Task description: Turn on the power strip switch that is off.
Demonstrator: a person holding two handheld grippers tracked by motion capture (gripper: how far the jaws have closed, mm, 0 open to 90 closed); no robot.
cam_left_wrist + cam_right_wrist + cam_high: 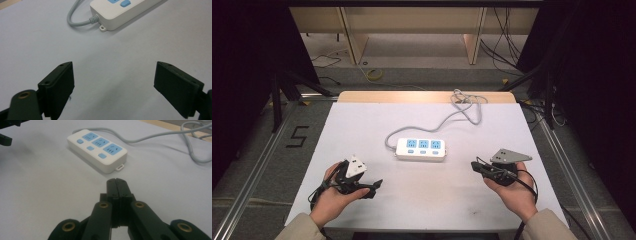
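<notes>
Nearest, at about seven o'clock on the white worktop (362, 127), the left tongs (374, 188) gape wide and hold nothing, while at four o'clock the right tongs (475, 165) are pressed fully together, also empty. Farther in, at centre, lies the power strip (421, 148), its grey cord (462, 107) looping away toward one o'clock. A careless reach could probably shove the light strip or snag that slack cord.

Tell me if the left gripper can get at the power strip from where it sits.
Probably yes: the left gripper is open, and bare table lies between it and the power strip.
</notes>
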